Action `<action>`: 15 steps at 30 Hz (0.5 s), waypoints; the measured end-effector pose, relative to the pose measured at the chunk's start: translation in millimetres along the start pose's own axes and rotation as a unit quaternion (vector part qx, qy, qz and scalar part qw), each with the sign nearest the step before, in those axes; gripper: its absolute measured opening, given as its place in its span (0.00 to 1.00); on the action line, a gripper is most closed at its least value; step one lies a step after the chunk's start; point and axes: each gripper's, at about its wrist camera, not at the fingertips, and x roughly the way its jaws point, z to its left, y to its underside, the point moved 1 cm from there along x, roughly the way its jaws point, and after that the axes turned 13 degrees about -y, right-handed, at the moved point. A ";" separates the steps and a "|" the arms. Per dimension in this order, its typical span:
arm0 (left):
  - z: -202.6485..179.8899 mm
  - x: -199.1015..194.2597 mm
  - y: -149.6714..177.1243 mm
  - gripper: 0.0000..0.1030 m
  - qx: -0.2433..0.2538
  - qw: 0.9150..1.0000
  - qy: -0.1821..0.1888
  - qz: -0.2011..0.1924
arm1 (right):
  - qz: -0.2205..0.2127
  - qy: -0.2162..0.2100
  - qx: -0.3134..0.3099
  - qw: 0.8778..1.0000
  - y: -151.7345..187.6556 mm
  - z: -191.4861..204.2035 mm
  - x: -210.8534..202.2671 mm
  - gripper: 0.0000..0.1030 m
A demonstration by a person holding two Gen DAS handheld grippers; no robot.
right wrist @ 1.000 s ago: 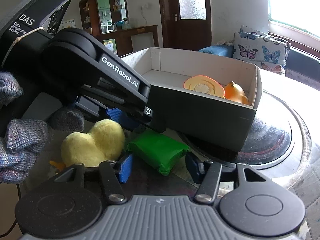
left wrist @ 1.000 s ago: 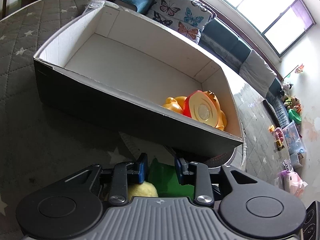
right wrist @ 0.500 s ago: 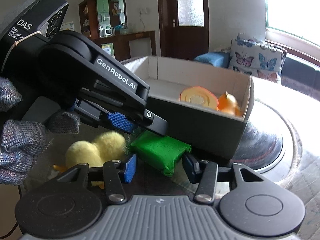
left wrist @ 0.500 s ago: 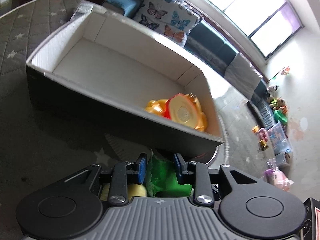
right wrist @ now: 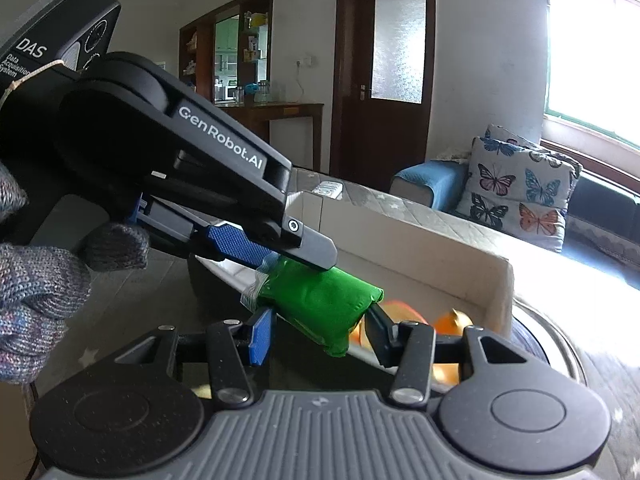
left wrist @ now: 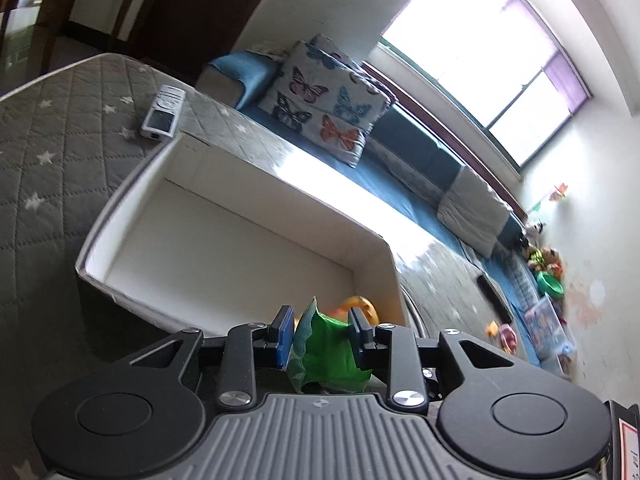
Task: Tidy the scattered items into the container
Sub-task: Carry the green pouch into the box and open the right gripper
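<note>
A green plastic packet (left wrist: 326,354) hangs in the air at the near rim of the open cardboard box (left wrist: 120,200), white inside and dark outside. My left gripper (left wrist: 320,328) is shut on the packet's crimped end. From the right wrist view the left gripper (right wrist: 280,264) reaches in from the upper left, held by a gloved hand (right wrist: 36,280). My right gripper (right wrist: 318,334) is shut on the green packet (right wrist: 320,304) from below, a pad on each side. Orange toys (right wrist: 452,320) lie in the box's right end, partly hidden behind the packet.
The box (right wrist: 440,264) sits on a grey quilted cover with stars (left wrist: 60,140), partly over a round shiny disc (right wrist: 552,336). A white remote (left wrist: 164,110) lies beyond the box. Behind are a butterfly cushion (left wrist: 324,100) and a blue sofa (left wrist: 420,152).
Both grippers have risen together with the green packet, from the cover up to the box's rim. The right jaws narrowed onto the packet. The yellow plush toy has dropped out of view.
</note>
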 end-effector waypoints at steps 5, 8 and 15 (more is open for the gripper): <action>14.0 12.9 -14.6 0.30 -0.016 1.000 -0.015 0.003 | 0.011 -0.004 0.004 1.000 -9.3 -0.6 28.9 0.48; 21.0 21.3 -19.7 0.30 -0.024 0.999 -0.024 0.008 | 0.020 -0.007 0.006 1.000 -11.9 -1.0 43.1 0.48; 35.0 33.4 -23.1 0.30 -0.039 0.998 -0.036 0.019 | 0.020 -0.021 0.019 0.999 -15.7 -4.4 53.1 0.49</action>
